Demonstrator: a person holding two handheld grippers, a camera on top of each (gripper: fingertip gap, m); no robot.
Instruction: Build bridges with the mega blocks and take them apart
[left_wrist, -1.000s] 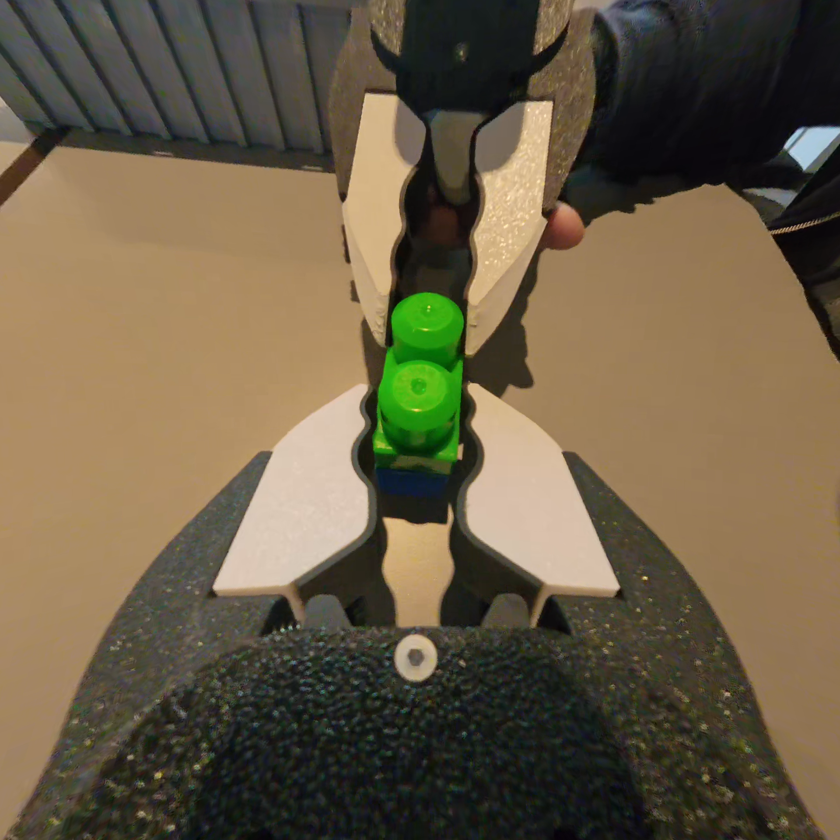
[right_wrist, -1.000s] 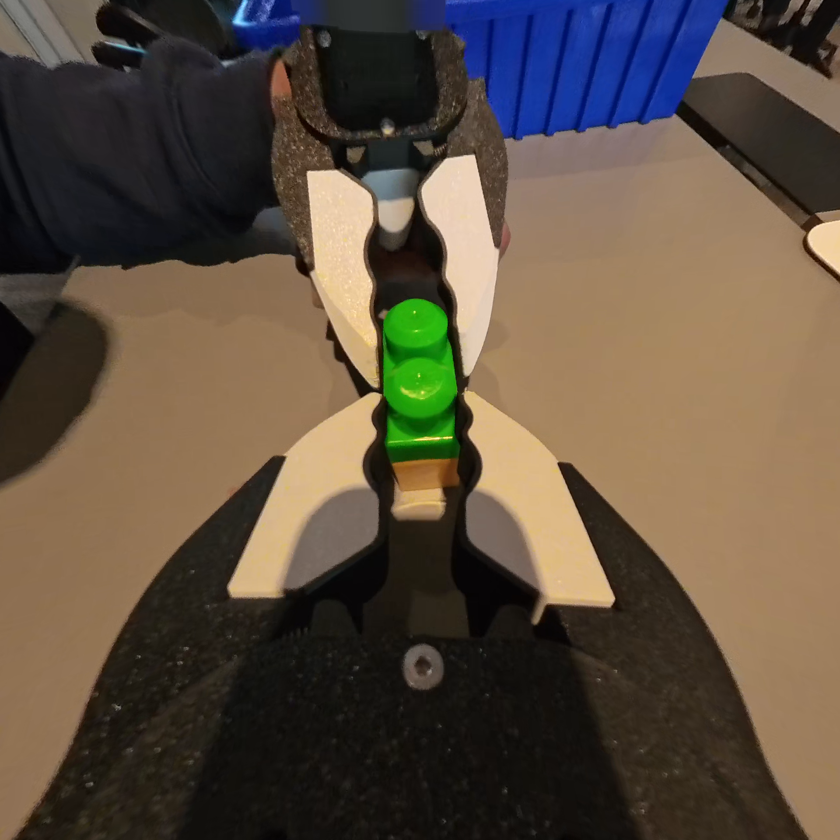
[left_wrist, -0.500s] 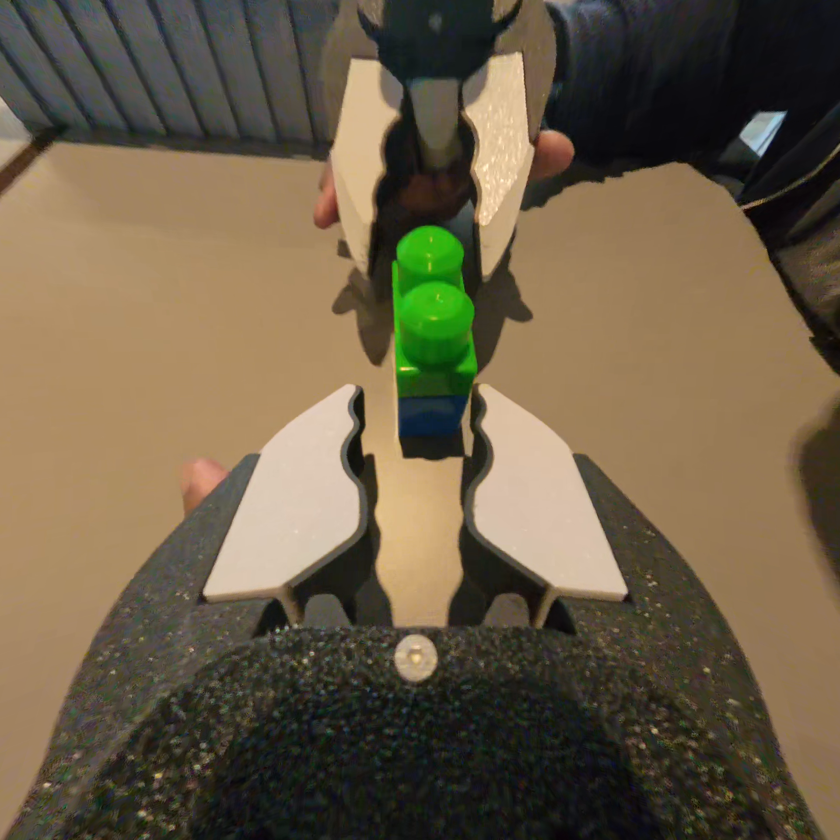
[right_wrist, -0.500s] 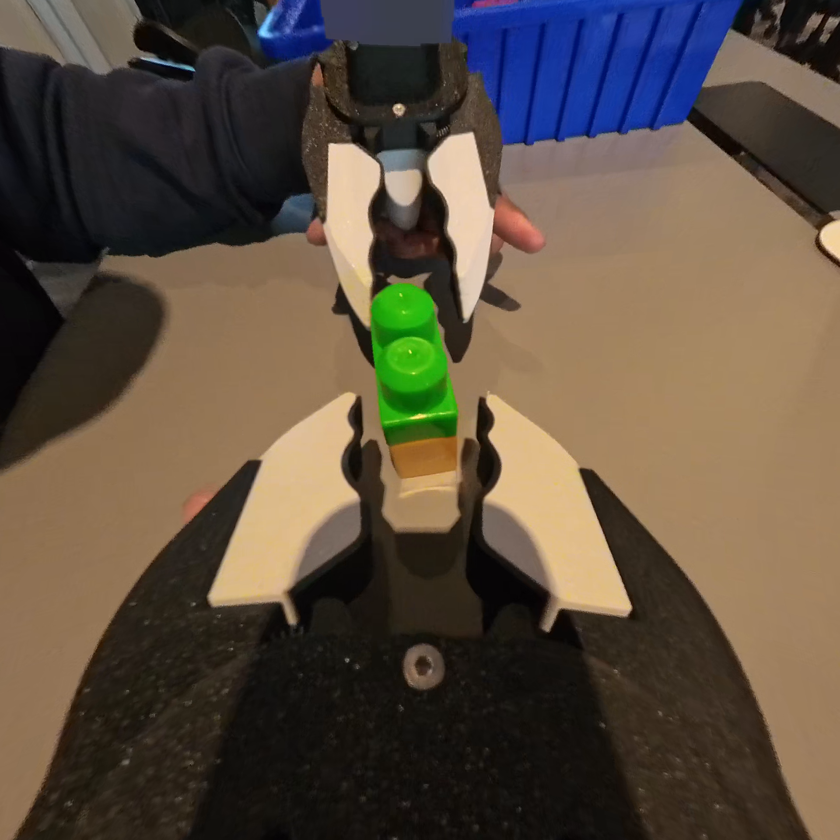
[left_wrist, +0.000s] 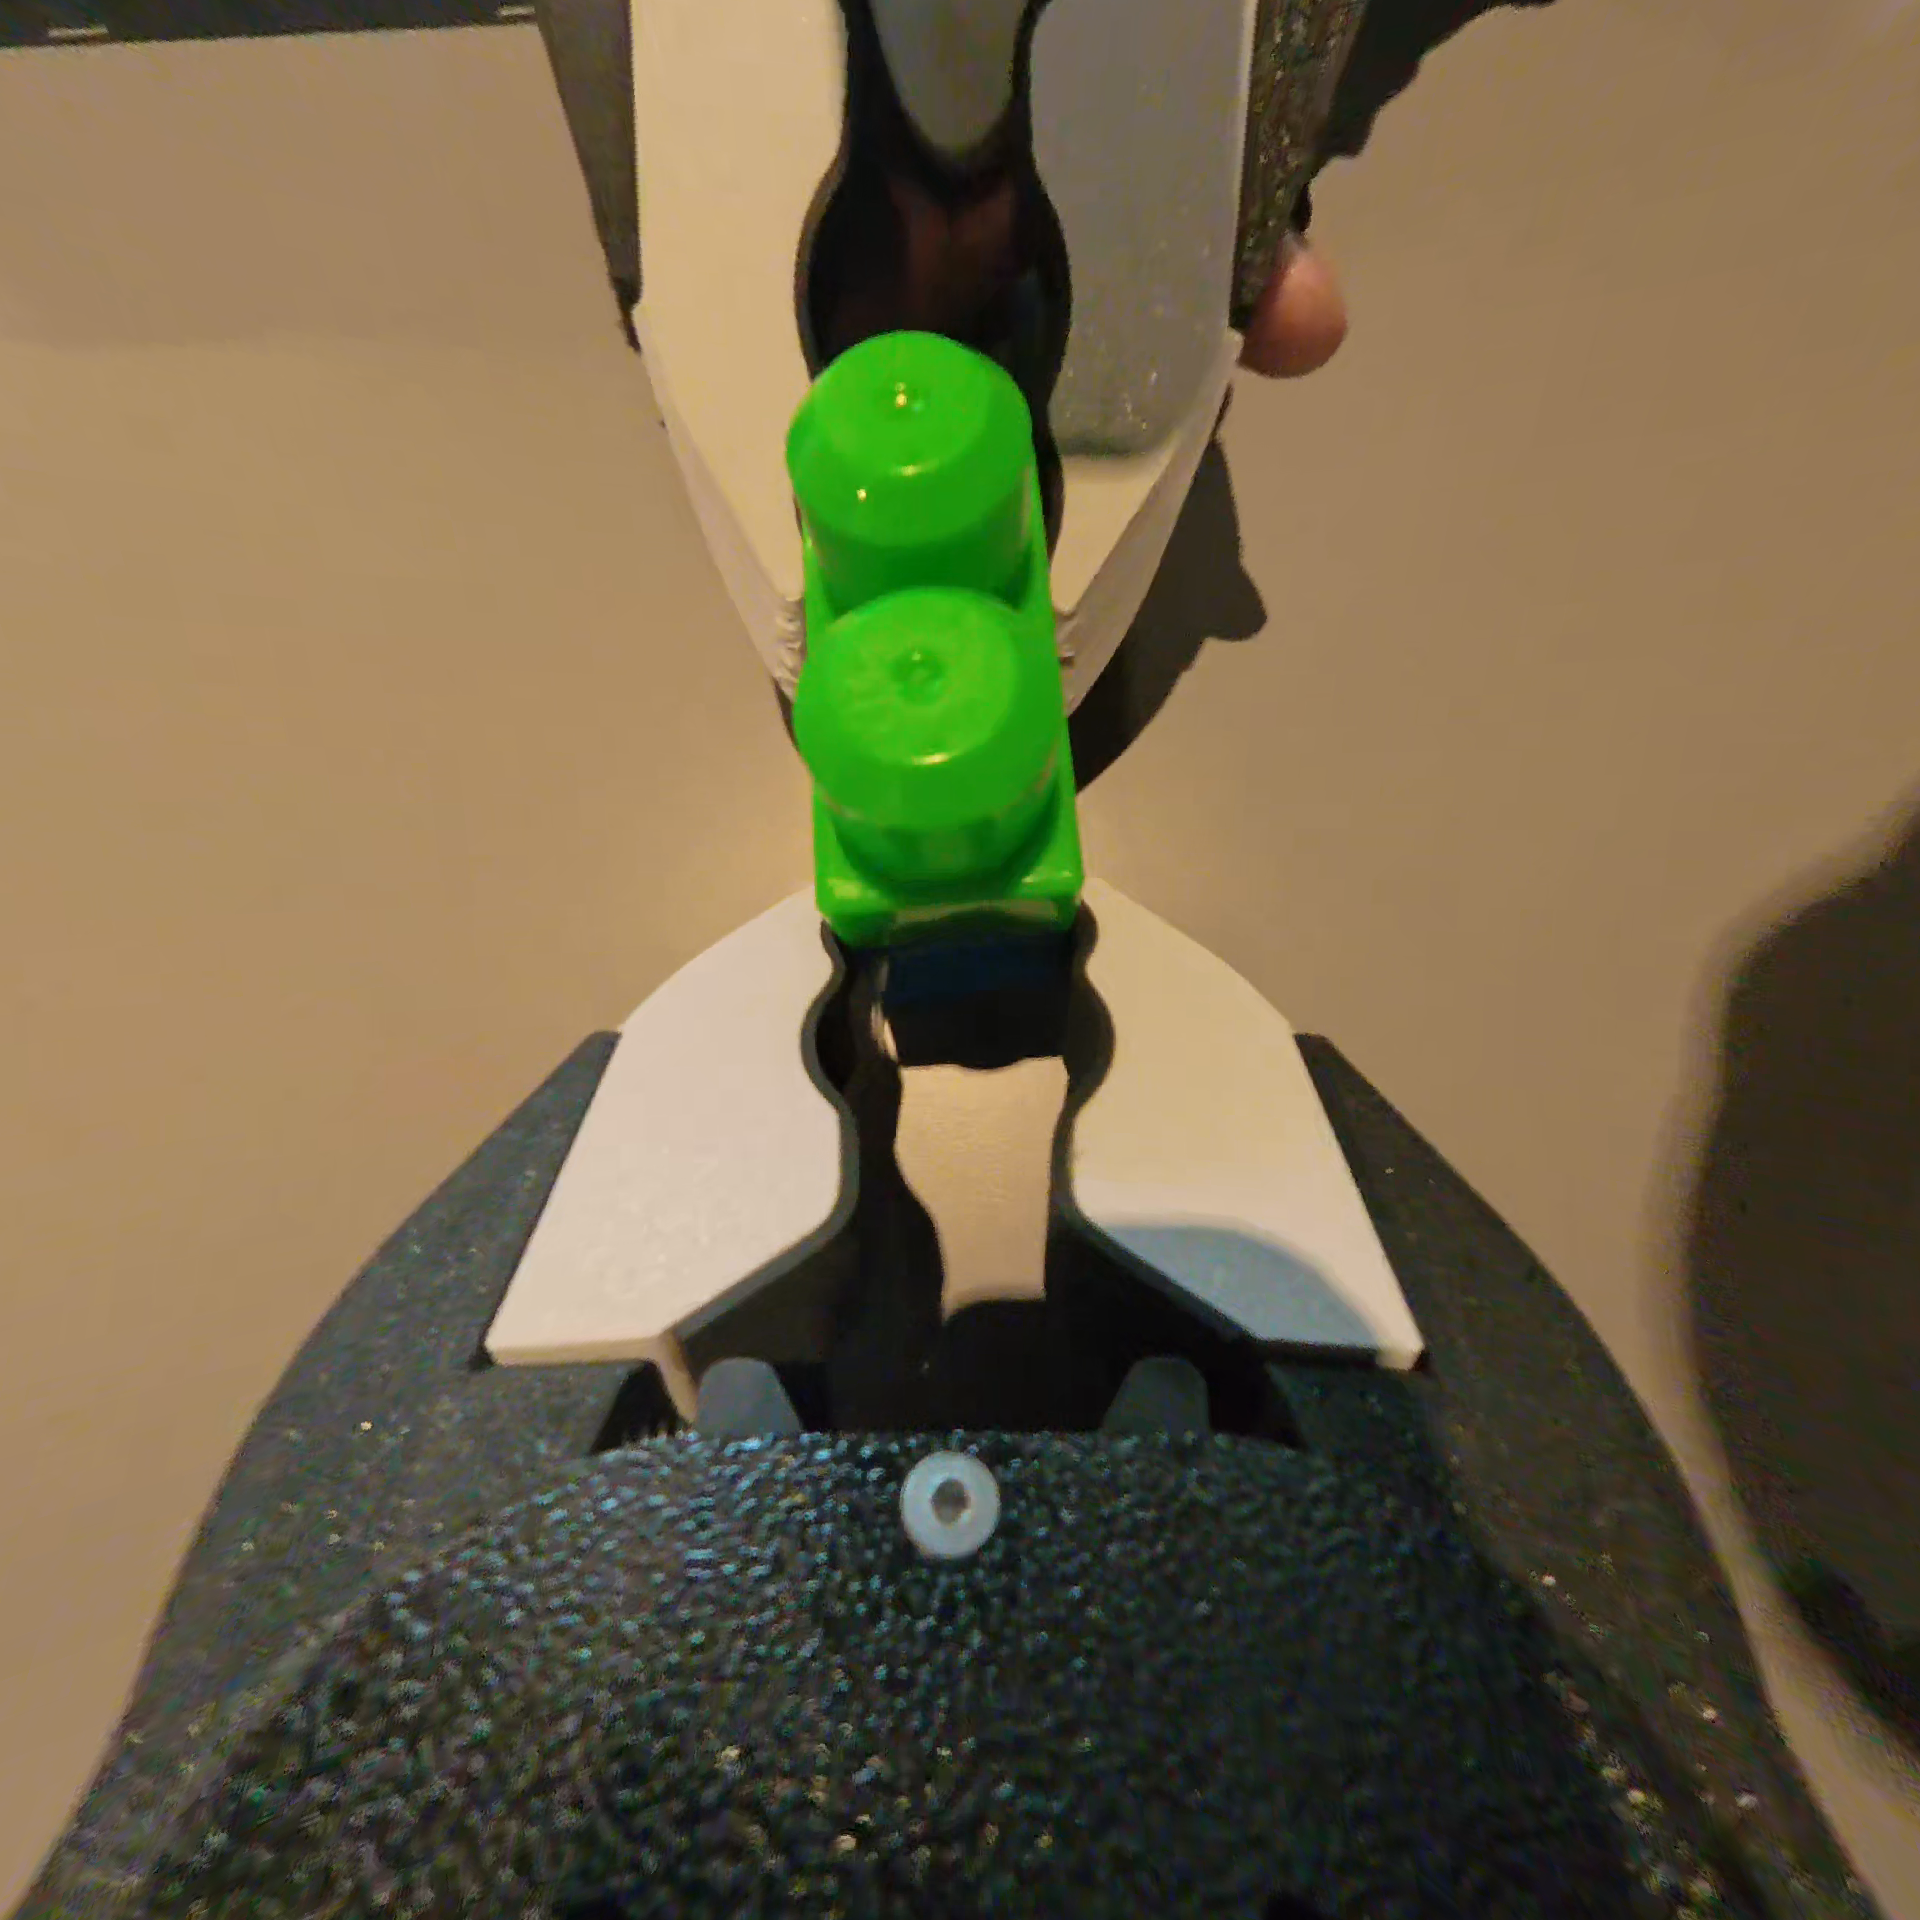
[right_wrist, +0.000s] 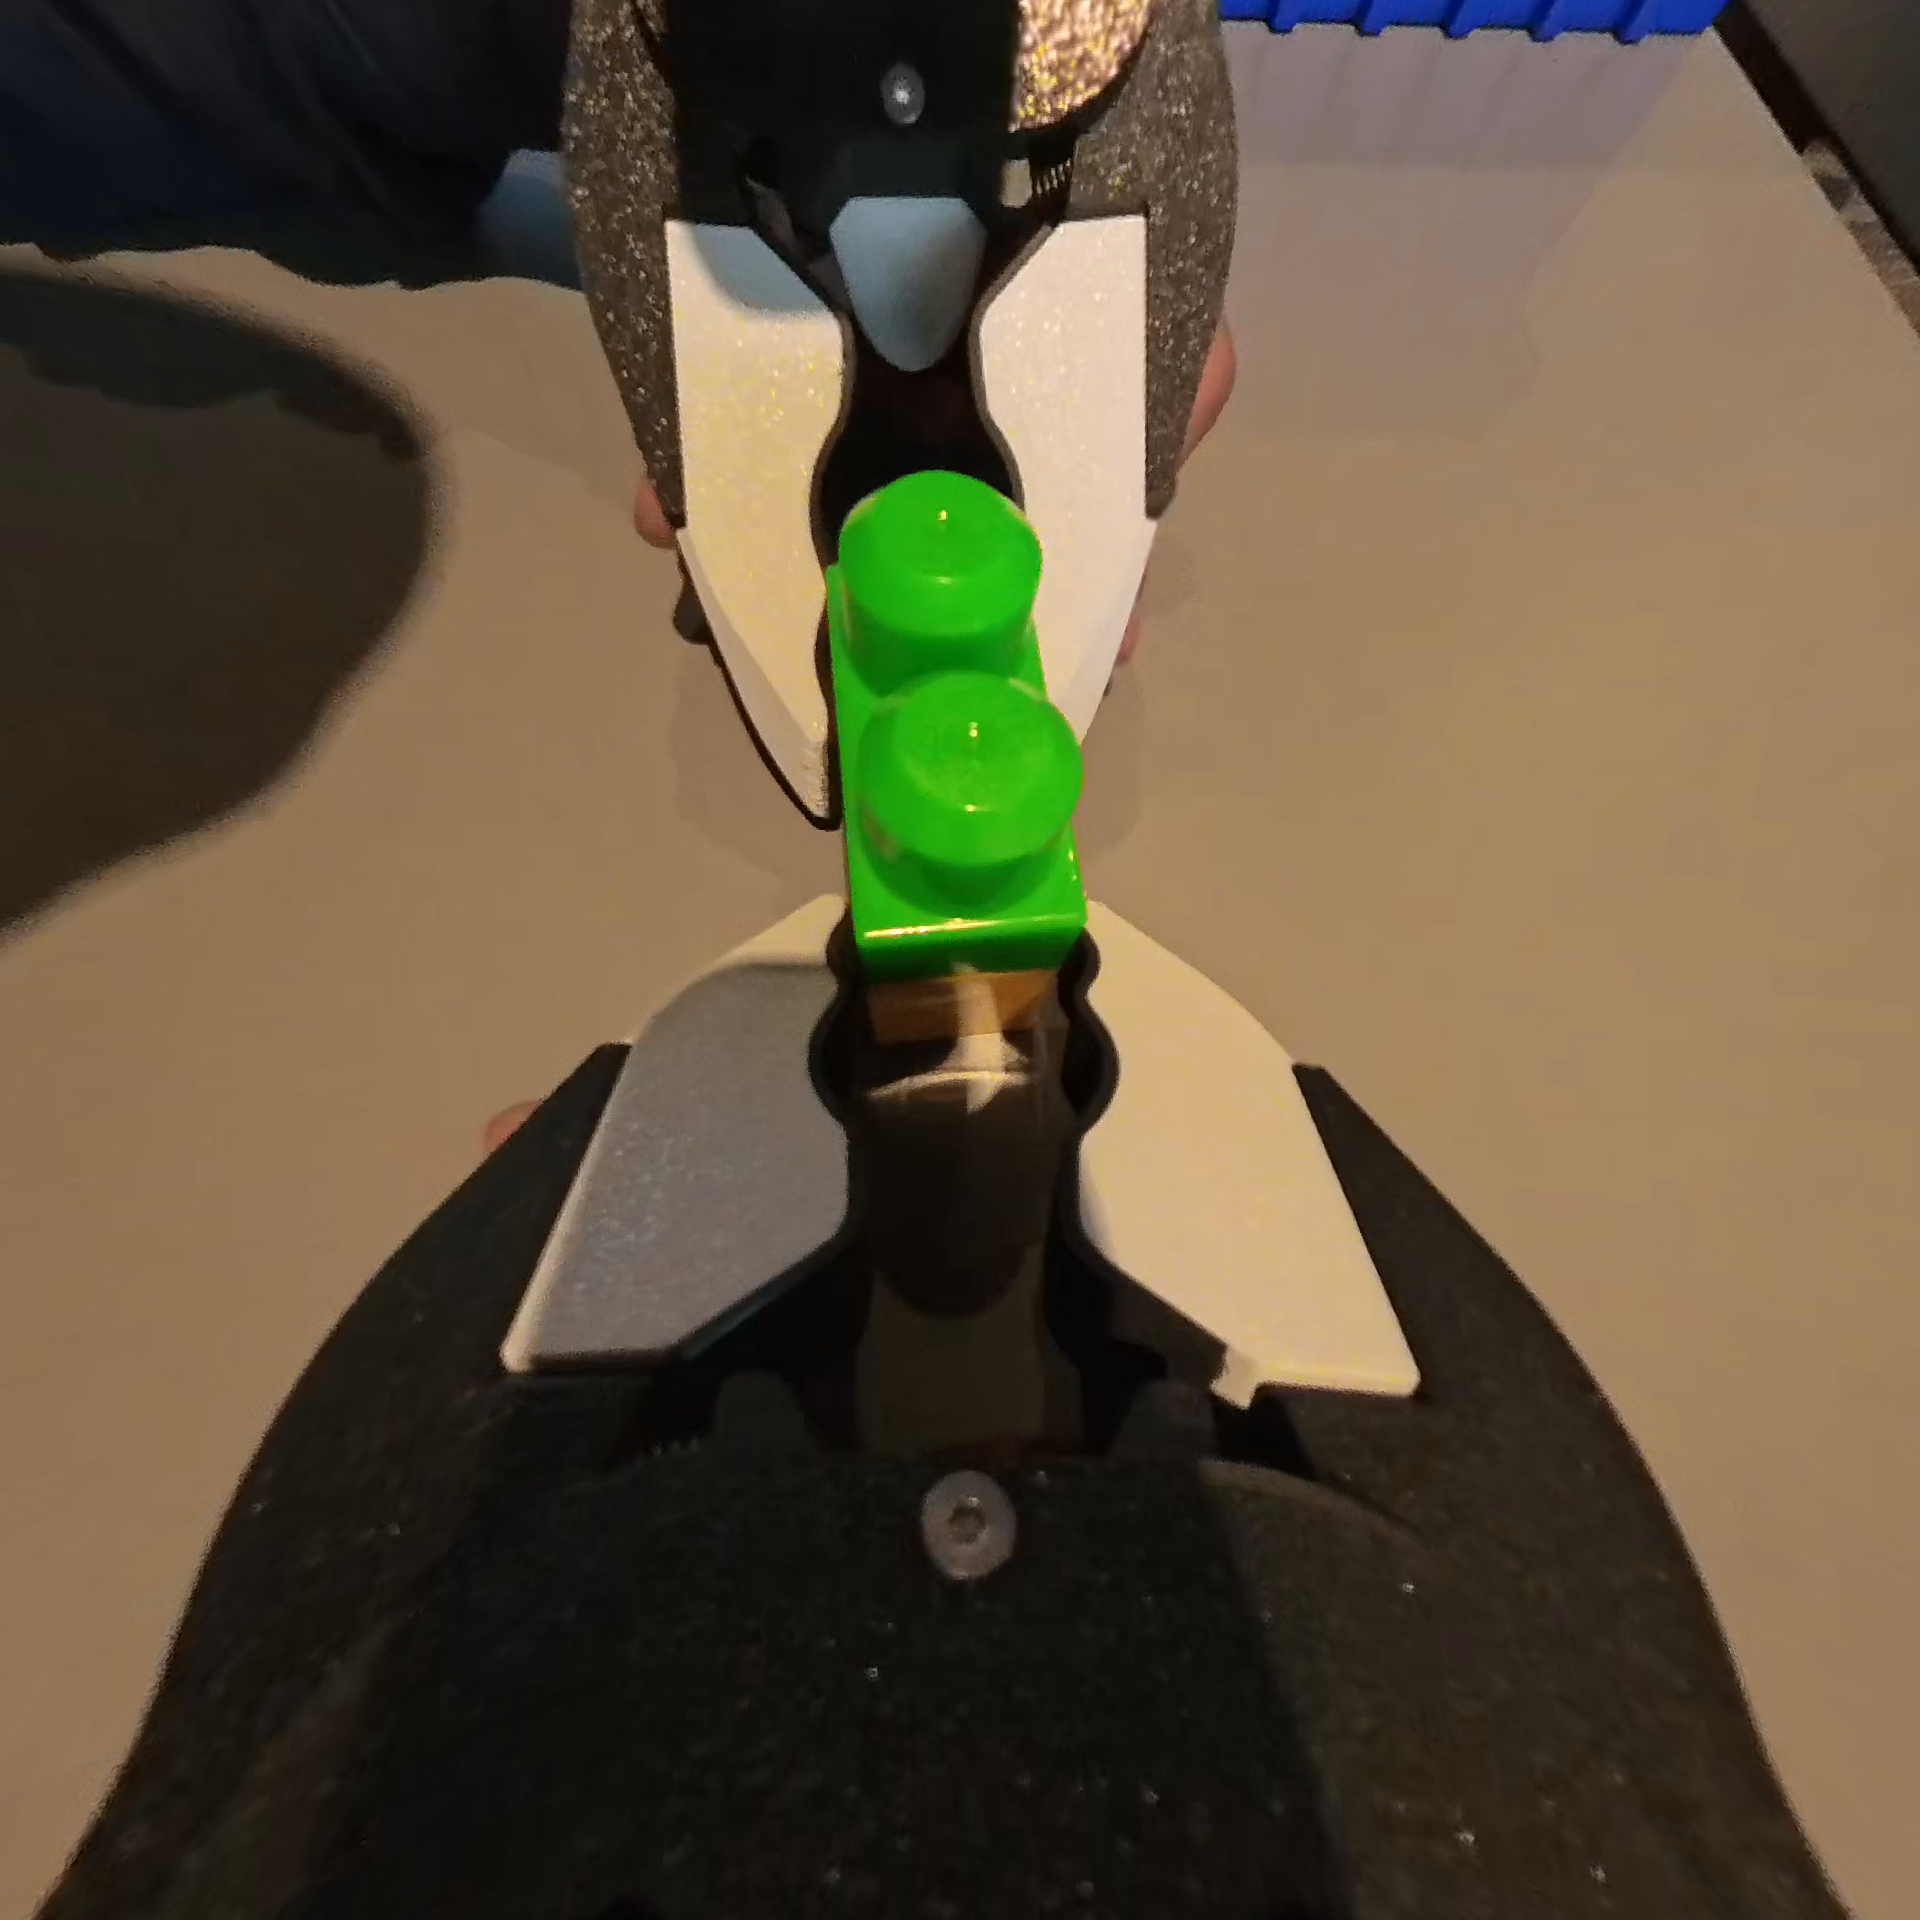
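1. Green glossy plastic fills the middle of the left wrist view: a two-stud green block (left_wrist: 930, 748) with round, domed studs, standing on a blue block (left_wrist: 971, 971) of which only a thin dark strip shows, just below frame centre. The left claw (left_wrist: 961, 940), with pale matte fingers (left_wrist: 717, 1122) set in a black pebbled body, is narrowed around the blue block's end; whether the pads truly press it is hidden by the green block's overhang. The right claw (left_wrist: 925, 644) comes down from the top of the frame, its upper body cut off, its pointed wavy-edged tips flanking the far end of the stack. What it holds there is hidden. A fingertip (left_wrist: 1294, 317) peeks out at upper right. The smooth tan table (left_wrist: 364, 623) lies beneath, with a blurred dark shape at the right edge.

2. In the right wrist view, the green block (right_wrist: 956, 790) stands in the centre on a tan-orange block (right_wrist: 956, 1003), partly hidden and smeared by glare. The right claw (right_wrist: 956, 956) is closed to the width of that lower block, its fingers hugging both sides. The left claw (right_wrist: 940, 769) reaches in from the top, its tips beside the green block's far end; contact is unclear. A dark sleeve (right_wrist: 260, 135) fills the upper left, and a ribbed blue bin (right_wrist: 1455, 21) is cropped at the upper right.
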